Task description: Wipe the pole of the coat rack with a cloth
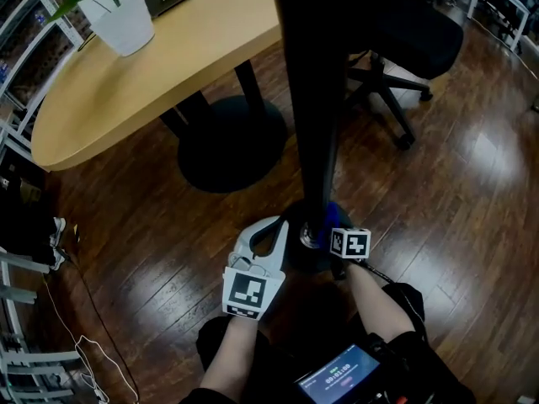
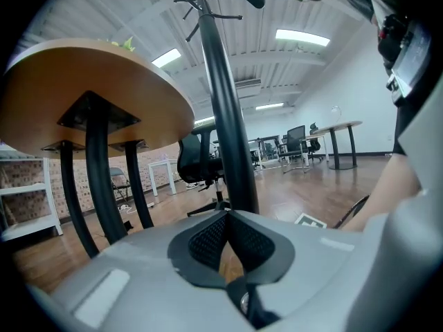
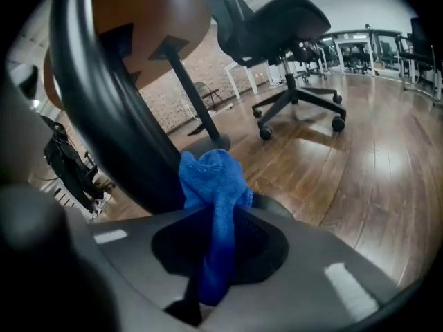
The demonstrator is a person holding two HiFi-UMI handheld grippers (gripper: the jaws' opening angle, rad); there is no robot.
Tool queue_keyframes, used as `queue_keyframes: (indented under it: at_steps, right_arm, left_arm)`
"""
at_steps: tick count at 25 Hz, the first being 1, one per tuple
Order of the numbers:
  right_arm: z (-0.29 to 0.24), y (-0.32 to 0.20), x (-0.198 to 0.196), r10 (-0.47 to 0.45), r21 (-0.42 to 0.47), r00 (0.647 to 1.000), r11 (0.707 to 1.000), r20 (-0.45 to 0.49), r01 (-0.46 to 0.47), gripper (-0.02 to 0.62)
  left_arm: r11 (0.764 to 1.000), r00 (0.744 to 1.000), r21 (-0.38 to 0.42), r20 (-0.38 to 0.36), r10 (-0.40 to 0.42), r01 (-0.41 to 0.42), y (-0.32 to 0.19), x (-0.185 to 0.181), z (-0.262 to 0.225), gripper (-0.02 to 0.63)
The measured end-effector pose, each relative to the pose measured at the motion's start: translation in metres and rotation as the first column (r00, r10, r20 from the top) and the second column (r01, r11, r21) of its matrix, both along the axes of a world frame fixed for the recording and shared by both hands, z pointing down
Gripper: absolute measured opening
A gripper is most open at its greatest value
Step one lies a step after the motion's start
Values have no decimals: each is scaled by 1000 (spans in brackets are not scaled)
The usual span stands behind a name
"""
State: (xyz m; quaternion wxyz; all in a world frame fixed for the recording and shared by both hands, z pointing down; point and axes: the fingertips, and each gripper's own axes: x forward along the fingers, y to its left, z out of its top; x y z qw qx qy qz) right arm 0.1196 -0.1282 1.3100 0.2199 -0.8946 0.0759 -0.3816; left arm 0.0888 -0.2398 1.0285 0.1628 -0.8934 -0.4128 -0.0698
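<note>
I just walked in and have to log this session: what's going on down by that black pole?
A person holds a gripper in each hand, low near the floor. The right gripper is shut on a blue cloth, which it holds against the lower part of the coat rack pole, close to its base. The left gripper is shut with nothing in it, just beside the pole.

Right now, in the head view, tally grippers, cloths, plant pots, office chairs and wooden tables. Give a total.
Grippers: 2, left gripper and right gripper
Cloths: 1, blue cloth
Plant pots: 1, white plant pot
Office chairs: 1, office chair
Wooden tables: 1, wooden table
Total: 6
</note>
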Motion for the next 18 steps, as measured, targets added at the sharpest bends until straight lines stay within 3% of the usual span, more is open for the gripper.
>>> queue_keyframes:
  at_steps: [3,5,8,11,14,18]
  right_arm:
    - [-79,1,15,-54,19,985,998,-163,58,52]
    - [-156,0,31,-111,20,948,992,-299,122,52]
    - [-288,0,51,-182,-20,854,980,-487,198,52]
    - [-404,-2,44,-249,-69,744,962,-620,264,51]
    - [-504,3,24,-287,-108,624,945,-727,309,52]
    - [-604,6,0,-272,-81,501,925,-821,370,51]
  left_arm:
    - [1000,1000,-25,-16,-2,2,2,0,-21,0]
    - [999,999,-43,-45,8,-10,10,4,-45,0]
    - [997,994,-68,-104,34,-41,24,10,-89,0]
    - [994,986,-91,-163,48,-63,32,7,-137,0]
    - [990,970,-116,-237,55,-84,38,1,-187,0]
    - [986,951,-137,-307,46,-92,36,-1,-235,0]
